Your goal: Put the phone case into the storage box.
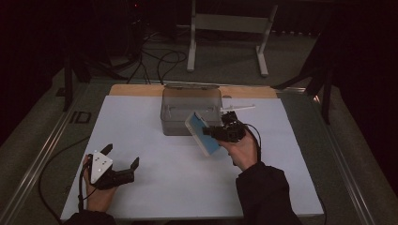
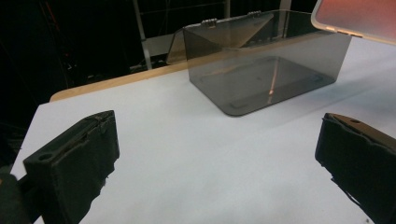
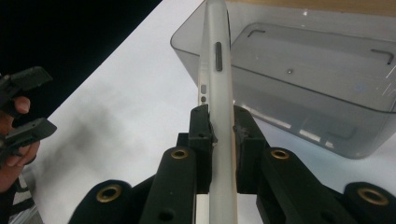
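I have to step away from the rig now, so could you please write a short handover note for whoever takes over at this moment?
Right tongs: shut on the edge of the flat white-cased phone with a blue face, held tilted in the air at the front of the box.
Left tongs: open, nothing between them, low over the white table sheet at the front left.
Smoky grey transparent plastic box: on the sheet near the far edge, lid swung open behind it, nothing visible inside.
Done: phone picked up and brought to the box.
Left: probably set the phone inside, release, then close the lid.
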### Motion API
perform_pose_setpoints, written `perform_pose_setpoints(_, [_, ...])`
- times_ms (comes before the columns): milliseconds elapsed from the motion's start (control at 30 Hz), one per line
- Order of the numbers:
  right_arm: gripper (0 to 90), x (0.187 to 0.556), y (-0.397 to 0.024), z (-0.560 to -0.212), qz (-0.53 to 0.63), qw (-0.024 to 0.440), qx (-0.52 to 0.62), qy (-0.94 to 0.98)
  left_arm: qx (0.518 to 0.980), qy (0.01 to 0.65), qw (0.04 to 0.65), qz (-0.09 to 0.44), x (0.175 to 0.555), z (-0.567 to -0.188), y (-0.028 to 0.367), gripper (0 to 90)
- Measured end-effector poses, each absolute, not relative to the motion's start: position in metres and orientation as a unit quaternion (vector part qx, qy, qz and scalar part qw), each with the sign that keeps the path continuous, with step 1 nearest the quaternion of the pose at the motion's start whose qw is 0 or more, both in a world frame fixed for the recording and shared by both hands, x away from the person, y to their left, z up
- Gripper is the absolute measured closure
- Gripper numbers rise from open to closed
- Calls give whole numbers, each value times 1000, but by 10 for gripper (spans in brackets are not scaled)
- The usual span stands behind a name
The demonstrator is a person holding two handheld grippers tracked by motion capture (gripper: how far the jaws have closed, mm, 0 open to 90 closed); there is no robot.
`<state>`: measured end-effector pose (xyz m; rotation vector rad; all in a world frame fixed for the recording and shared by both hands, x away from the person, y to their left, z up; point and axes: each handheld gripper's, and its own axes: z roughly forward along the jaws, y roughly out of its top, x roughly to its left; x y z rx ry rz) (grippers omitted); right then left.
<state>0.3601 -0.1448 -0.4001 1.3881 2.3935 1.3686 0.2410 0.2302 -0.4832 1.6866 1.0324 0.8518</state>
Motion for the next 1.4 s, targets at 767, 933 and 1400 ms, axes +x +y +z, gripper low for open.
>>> perform_pose_setpoints(767, [808,372,-145,-392,439,52,470,764,679,434,472,358,241,-488,233,6])
perform_pose_setpoints(933, [808,378,-144,-392,438,62,479,758,681,433,471,358,242,-489,231,6])
perform_pose_setpoints(1400, [809,388,-142,-386,443,76,492,746,678,433,471,361,241,-489,231,6])
